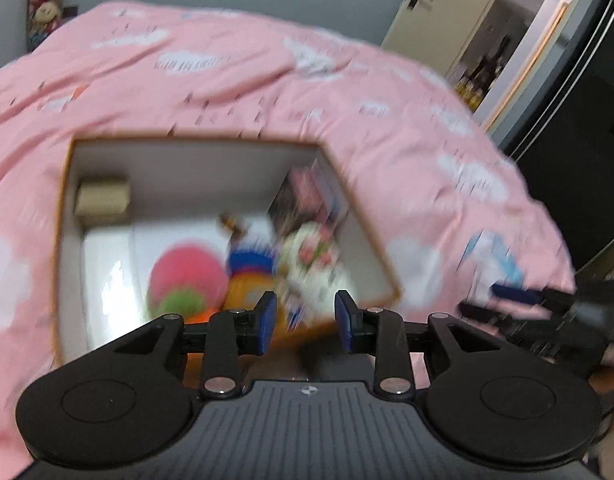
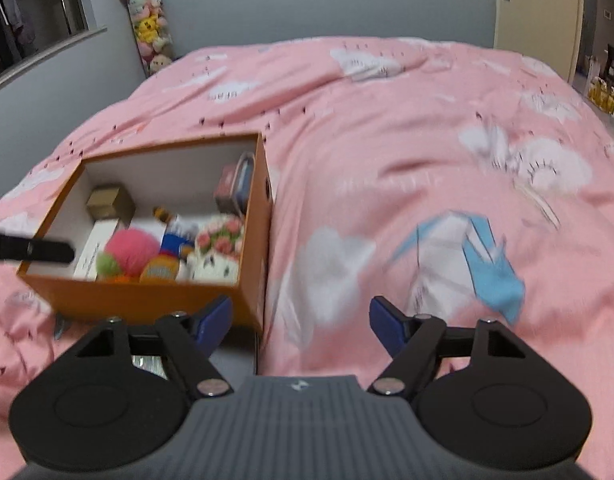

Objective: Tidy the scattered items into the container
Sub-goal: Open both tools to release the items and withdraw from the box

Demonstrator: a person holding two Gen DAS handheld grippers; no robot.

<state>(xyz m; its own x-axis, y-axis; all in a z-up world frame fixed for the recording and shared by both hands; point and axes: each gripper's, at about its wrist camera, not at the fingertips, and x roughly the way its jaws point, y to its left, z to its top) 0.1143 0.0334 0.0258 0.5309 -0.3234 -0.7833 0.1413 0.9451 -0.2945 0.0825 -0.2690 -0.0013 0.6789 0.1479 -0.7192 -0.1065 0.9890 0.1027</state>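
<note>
Left gripper (image 1: 306, 320) is hovering over the orange box (image 2: 147, 304), fingers apart, holding nothing. Right gripper (image 2: 301, 326) is hanging wide open over the pink duvet (image 2: 387, 120), empty. Box is sitting on the duvet holding a pink plush ball (image 2: 133, 250) and toys. Blue-white paper packet (image 2: 459, 264) is lying right of the box, further out.
</note>
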